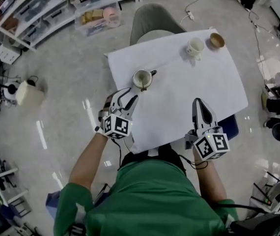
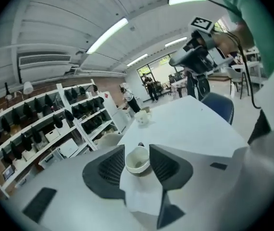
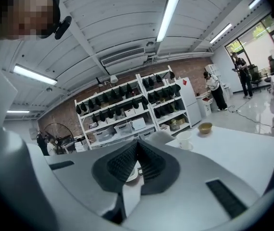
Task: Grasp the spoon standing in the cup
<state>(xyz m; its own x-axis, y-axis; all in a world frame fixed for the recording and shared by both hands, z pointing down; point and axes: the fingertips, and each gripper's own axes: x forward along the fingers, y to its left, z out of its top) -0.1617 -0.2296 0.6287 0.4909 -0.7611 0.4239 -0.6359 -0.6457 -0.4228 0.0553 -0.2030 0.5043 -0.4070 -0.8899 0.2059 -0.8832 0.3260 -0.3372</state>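
A pale cup (image 1: 142,78) stands on the white-covered table (image 1: 194,87), near its left edge. A dark spoon (image 1: 152,73) leans out over its rim toward the right. My left gripper (image 1: 131,93) hovers just short of the cup and is open. In the left gripper view the cup (image 2: 137,160) sits framed between the spread jaws, untouched, with the spoon tip (image 2: 140,144) peeking behind the rim. My right gripper (image 1: 197,101) rests over the table's near side, shut and empty. Its jaws meet at their tips in the right gripper view (image 3: 137,142).
A white mug (image 1: 195,47) and a brown bowl (image 1: 217,41) stand at the table's far right corner. A grey chair (image 1: 152,21) is tucked behind the far edge, a blue chair (image 1: 232,125) at the near right. Shelving and a storage bin (image 1: 98,16) line the far left floor.
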